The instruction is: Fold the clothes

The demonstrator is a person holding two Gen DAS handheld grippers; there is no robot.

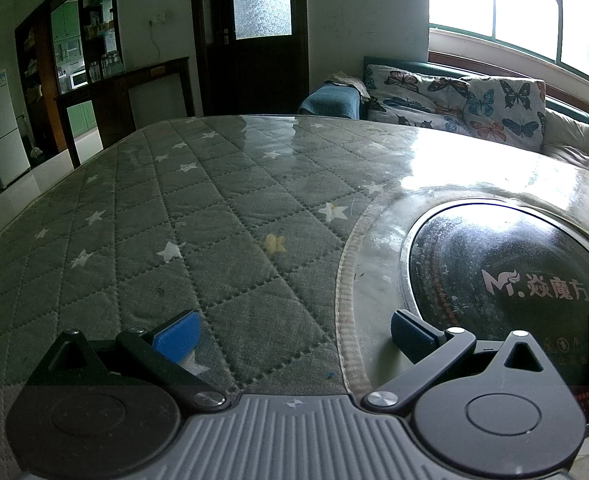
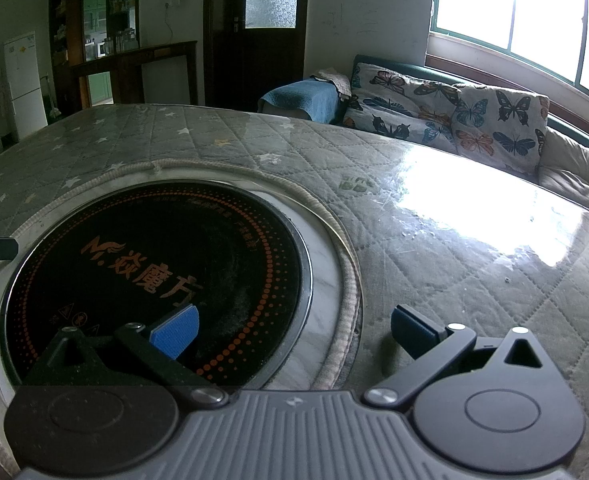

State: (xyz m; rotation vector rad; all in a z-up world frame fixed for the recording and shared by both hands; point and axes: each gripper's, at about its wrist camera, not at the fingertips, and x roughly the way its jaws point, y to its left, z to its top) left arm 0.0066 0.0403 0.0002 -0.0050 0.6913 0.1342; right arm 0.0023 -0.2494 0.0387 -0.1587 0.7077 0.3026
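Both-handed, left tool [image 1: 294, 330] agape, right tool [image 2: 294, 330] agape, quilted table cover [image 1: 182, 216] beneath

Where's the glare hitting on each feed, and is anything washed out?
Left wrist view: window blown out white, its glare sheeting the table cover right of centre; cooktop still readable. Right wrist view: window again overexposed, a bright patch on the cover at right; edges bow from fisheye.

Daylight from window [image 1: 534, 20], blown out to white; strong glare on table cover [image 1: 454, 160] [image 2: 474, 216]. Dim, greenish interior toward door [image 1: 254, 32]. Heavy fisheye bending and corner vignetting; possibly slight softness at edges.
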